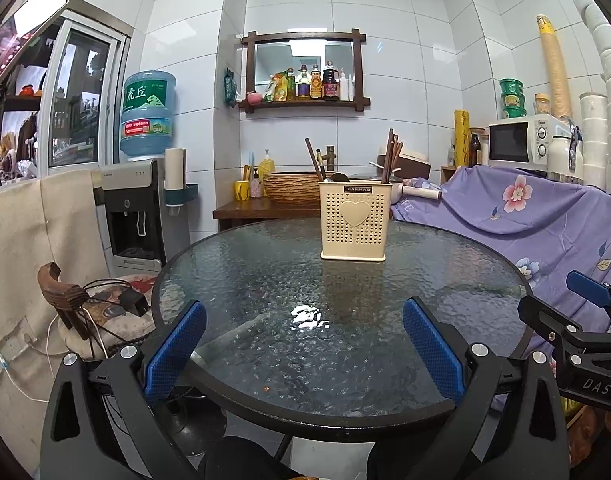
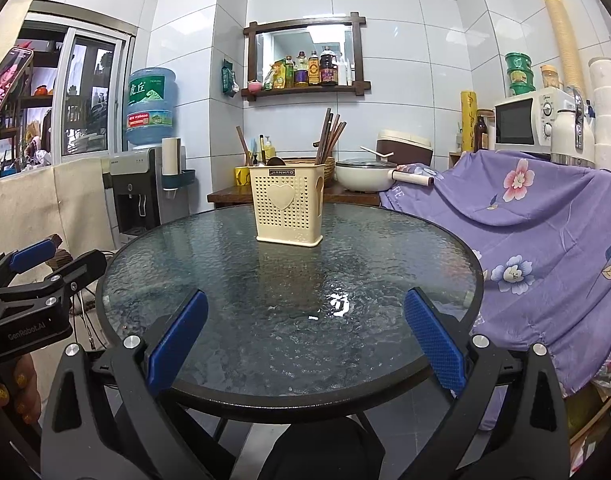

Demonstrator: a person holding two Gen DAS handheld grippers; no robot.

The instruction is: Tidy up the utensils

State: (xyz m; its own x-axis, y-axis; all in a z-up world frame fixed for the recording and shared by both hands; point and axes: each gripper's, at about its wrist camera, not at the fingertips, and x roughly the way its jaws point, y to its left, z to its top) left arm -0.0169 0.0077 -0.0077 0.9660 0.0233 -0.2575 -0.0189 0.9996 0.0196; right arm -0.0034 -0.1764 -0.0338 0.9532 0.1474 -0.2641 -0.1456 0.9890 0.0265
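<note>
The left gripper is seen spread wide, its blue-padded fingers held apart above the near edge of the round glass desk, and nothing is held between them. The right gripper is likewise spread wide and nothing is gripped; its blue pads are poised over the near rim of the same desk. Each gripper is caught at the margin of the other's view: the right one at the right edge of the left wrist view, the left one at the left edge of the right wrist view, so they are held side by side and apart.

Well ahead of both grippers, the cream utensil holder is stood upright on the far part of the desk, perforated on its walls and marked with a raised heart on the front. Dark chopsticks are stuck up from its right compartment, tilted slightly, and a few dark utensil handles are seen rising from its left side.

Behind the desk, a wooden side table is found bearing a woven basket and a white pot. A purple floral cloth is draped to the right, with a microwave above it. A water dispenser topped by a blue bottle is placed at the left, and a wall shelf of bottles is hung on the tiles.
</note>
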